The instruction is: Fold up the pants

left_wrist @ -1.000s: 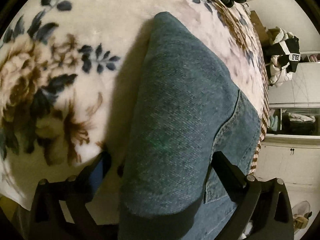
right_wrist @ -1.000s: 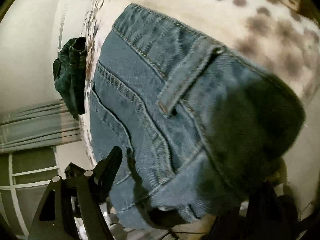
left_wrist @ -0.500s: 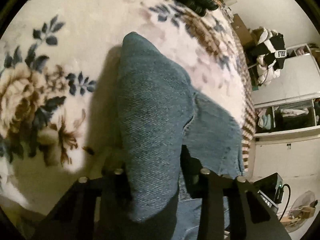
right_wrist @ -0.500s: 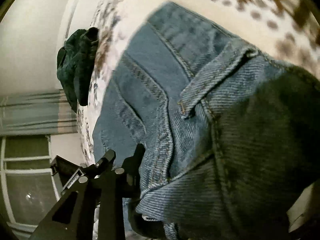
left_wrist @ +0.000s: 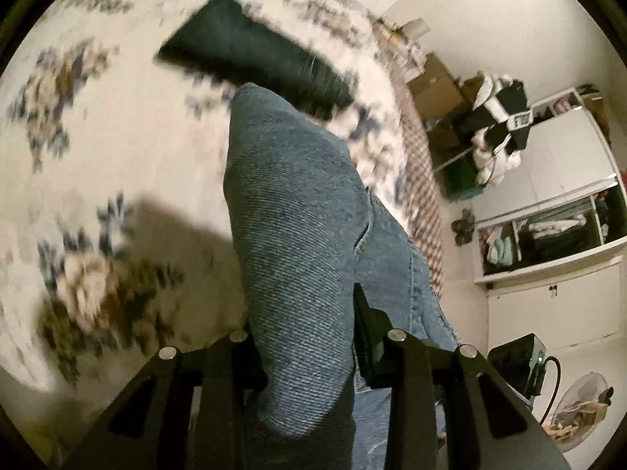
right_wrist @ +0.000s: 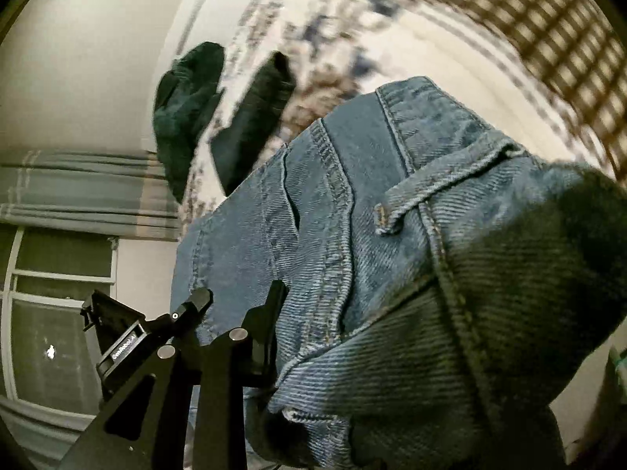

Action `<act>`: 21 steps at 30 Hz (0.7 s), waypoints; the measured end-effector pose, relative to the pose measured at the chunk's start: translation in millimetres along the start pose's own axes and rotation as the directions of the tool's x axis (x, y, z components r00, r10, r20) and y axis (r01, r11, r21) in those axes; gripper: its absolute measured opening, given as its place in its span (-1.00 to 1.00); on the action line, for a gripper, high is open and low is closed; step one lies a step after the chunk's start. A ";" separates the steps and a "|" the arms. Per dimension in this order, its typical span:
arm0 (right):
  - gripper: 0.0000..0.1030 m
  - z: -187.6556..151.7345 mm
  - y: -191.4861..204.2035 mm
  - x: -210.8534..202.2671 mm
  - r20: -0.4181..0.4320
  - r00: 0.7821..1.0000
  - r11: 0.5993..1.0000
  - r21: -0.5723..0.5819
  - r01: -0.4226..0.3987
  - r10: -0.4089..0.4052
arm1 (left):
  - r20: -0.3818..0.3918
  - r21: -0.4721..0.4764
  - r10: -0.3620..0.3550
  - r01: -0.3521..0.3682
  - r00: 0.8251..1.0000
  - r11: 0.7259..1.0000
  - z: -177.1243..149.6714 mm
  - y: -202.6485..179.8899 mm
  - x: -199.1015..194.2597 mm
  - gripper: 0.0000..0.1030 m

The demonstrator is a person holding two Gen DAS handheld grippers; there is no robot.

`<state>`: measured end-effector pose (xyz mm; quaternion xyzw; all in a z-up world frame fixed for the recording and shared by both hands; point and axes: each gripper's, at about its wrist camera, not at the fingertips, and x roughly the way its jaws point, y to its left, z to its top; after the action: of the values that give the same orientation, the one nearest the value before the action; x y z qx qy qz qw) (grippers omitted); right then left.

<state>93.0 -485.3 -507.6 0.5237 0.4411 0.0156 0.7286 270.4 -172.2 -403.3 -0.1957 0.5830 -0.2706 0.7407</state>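
Ahead of our left gripper the blue jeans rise in a tall fold that blocks the middle. To its left we see open floral blanket; beyond it a dark folded garment lies across the way. From our right gripper the jeans fill the right side, and two dark garments sit further on at the blanket's edge.

Blue denim jeans, cream blanket with brown and navy flowers and a brown checked edge, dark green garment.
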 end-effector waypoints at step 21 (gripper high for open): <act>-0.42 265.4 203.6 277.4 0.193 0.981 0.995 -0.094 0.026 -0.007 | 0.035 0.028 -0.019 0.018 0.999 0.999 369.6 112.8 113.5 -0.43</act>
<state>526.7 -457.8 -506.6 0.4837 0.3717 -0.0199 0.7922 668.0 -165.4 -467.5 -0.1954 0.5644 -0.2818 0.7509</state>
